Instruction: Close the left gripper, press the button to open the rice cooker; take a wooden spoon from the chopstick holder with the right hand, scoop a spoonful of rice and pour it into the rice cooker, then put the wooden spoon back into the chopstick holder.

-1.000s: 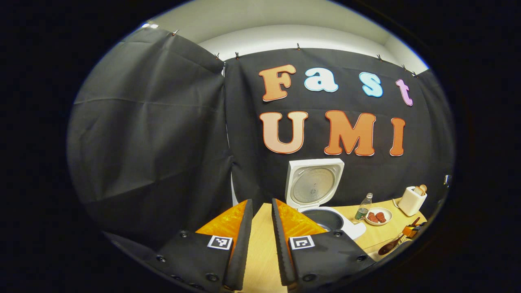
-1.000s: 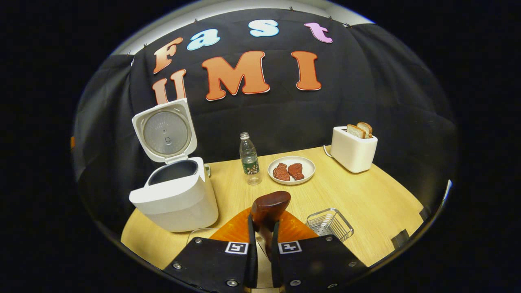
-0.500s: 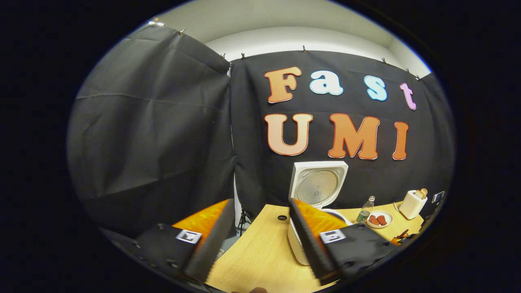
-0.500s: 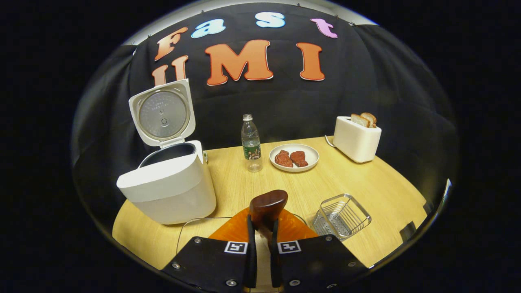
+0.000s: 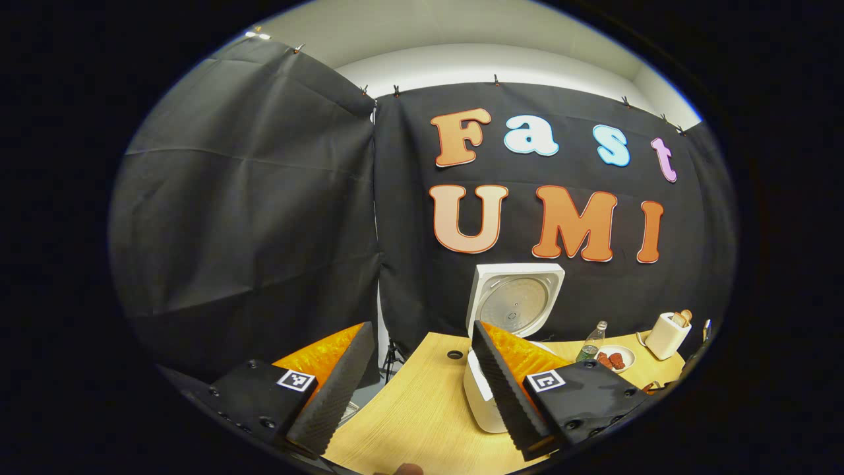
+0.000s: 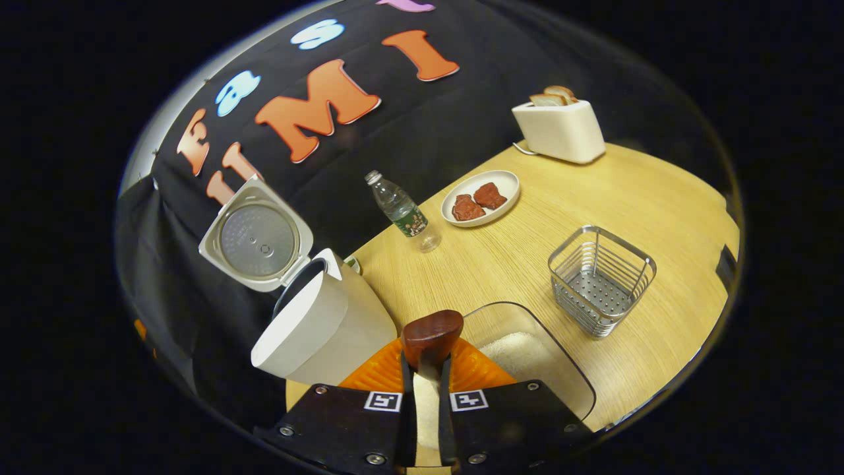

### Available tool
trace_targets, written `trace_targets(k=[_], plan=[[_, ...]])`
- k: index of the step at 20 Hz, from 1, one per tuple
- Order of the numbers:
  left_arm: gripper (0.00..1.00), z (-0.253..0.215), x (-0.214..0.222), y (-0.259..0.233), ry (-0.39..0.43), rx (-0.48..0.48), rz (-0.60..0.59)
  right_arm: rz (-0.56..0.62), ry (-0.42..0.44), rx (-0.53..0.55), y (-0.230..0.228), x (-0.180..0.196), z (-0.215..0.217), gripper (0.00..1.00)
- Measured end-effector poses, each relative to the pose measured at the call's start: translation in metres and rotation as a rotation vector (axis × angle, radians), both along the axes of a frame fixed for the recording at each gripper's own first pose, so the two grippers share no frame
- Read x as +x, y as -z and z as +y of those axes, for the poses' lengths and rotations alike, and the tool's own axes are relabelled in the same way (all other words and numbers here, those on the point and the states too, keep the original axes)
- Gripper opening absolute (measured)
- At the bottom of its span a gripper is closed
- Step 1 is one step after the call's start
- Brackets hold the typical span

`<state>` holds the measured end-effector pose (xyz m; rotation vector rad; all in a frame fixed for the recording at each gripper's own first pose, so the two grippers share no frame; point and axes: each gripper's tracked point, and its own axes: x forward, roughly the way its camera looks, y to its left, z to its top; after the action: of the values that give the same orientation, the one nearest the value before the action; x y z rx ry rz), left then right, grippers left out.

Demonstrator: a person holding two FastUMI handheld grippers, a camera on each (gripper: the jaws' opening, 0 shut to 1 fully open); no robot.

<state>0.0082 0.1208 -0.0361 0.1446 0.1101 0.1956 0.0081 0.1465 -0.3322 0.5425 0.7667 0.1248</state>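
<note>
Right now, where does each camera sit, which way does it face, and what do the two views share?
Left gripper view: rides the left tool, facing the booth wall and the open cooker; its own spread fingers show below.
Right gripper view: rides the right tool, tilted down over the table and rice container; its fingers pinch the spoon.
Shared: cooker, bottle, plate, toaster.

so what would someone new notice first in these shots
Probably the rice cooker at the table's left, its lid flipped up against the black cloth. Next, the right gripper shut on a wooden spoon, held over a clear container of rice. The empty wire holder on the right and the plate of meat behind it catch the eye too.
</note>
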Motion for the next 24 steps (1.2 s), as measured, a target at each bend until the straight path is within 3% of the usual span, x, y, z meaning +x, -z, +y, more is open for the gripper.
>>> trace_targets(k=[5,9,10,11,24], plan=[[1.00,-0.005,0.002,0.002,0.018,-0.042,-0.001,0.088,0.104,0.177,0.011,0.000,-0.016,0.12],[1.00,-0.015,0.003,-0.001,0.049,-0.087,-0.017,0.147,0.139,0.306,0.014,-0.007,-0.011,0.12],[0.94,-0.015,0.003,-0.001,0.050,-0.077,-0.017,0.153,0.150,0.319,0.017,-0.007,-0.011,0.12],[1.00,-0.017,0.004,-0.002,0.054,-0.069,-0.017,0.165,0.155,0.333,0.020,-0.008,-0.012,0.12],[0.98,-0.027,0.006,-0.004,0.076,-0.047,-0.013,0.193,0.225,0.468,-0.019,-0.007,-0.037,0.12]])
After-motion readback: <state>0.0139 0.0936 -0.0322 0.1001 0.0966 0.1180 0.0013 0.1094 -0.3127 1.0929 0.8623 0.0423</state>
